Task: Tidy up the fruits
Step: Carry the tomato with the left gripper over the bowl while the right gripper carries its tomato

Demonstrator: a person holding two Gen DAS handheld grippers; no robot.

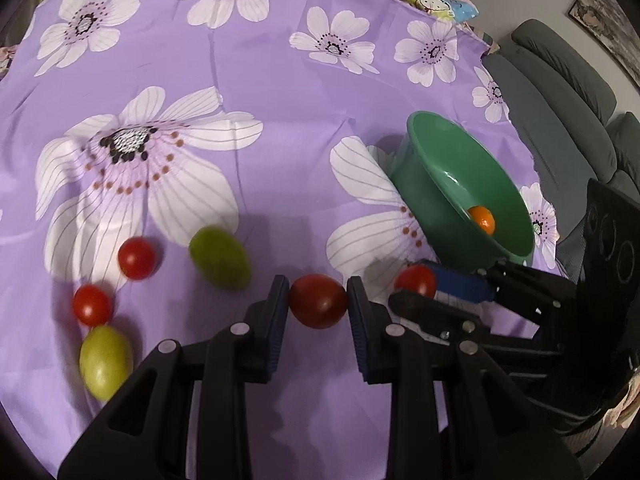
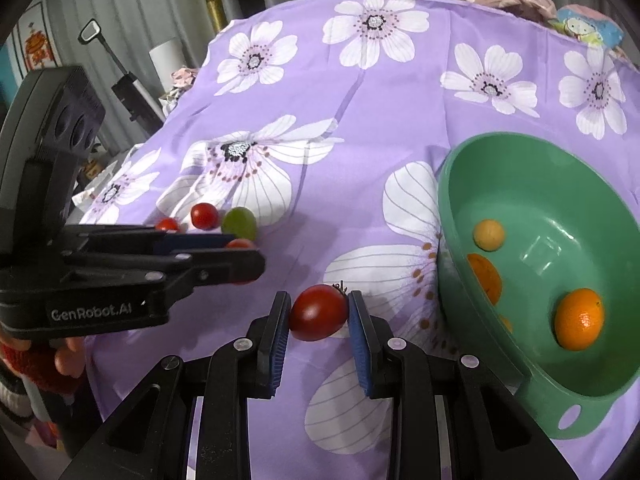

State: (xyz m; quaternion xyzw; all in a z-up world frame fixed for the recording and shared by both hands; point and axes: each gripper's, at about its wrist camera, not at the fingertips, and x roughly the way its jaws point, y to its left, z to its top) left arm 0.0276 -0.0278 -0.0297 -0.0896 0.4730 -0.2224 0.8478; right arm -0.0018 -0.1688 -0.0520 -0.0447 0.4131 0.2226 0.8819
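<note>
A thin, slightly sheeny purple cloth printed with white flowers (image 1: 280, 92) lies smooth with faint fold creases. The green plastic bowl (image 2: 560, 216) on the right is glossy, catching highlights inside. Near the front, a dark red tomato (image 1: 318, 300) has taut, shiny skin. The matt black plastic gripper fingers (image 1: 276, 320) carry ribbed blue pads and dull metal pins.

The right gripper (image 2: 319, 312) pinches a red tomato (image 2: 319, 312) beside the green bowl (image 2: 560, 420) of oranges (image 2: 579, 319).
</note>
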